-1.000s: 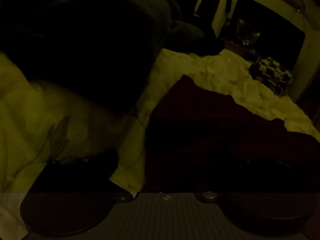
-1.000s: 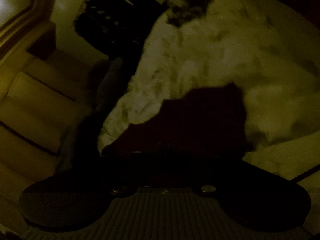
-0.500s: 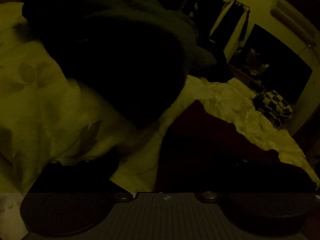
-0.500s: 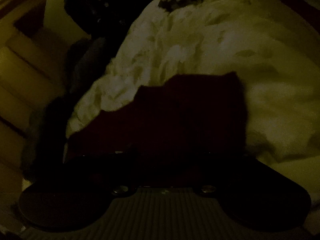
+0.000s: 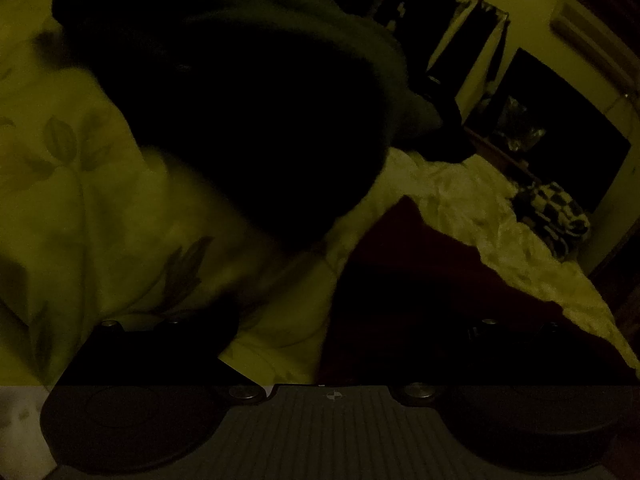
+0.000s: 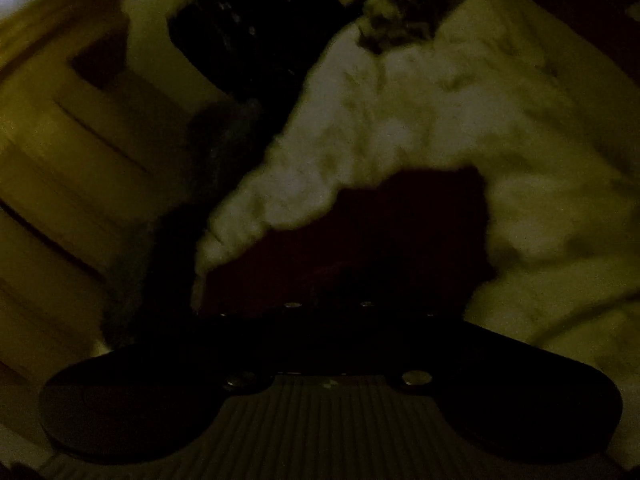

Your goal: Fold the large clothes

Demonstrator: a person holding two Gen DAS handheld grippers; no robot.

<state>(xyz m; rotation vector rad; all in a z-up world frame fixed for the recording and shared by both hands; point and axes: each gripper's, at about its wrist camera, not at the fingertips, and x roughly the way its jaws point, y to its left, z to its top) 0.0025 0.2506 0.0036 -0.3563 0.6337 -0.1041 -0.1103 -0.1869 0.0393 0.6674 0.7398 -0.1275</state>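
The room is very dark. A dark red garment (image 5: 424, 280) lies on the pale leaf-print bed cover (image 5: 72, 208). In the left wrist view my left gripper (image 5: 324, 336) has its fingers wide apart: the left finger (image 5: 160, 344) is over the cover, the right one (image 5: 512, 344) is over the garment. In the right wrist view the same red garment (image 6: 384, 232) lies just ahead of my right gripper (image 6: 328, 312), whose fingers sit close together at its near edge. Whether they pinch the cloth is hidden in the dark.
A big dark heap of cloth (image 5: 248, 112) lies on the bed ahead of the left gripper. A checkered item (image 5: 556, 216) sits at the bed's far end. Hanging clothes (image 5: 416, 28) and a dark screen (image 5: 560, 120) stand behind. Pale cabinet fronts (image 6: 60, 160) stand beside the bed.
The left view tilted up, so the dark heap sits lower and nearer the centre. The right view swung and is blurred; the bed edge shifted right and the fingers now look closer together.
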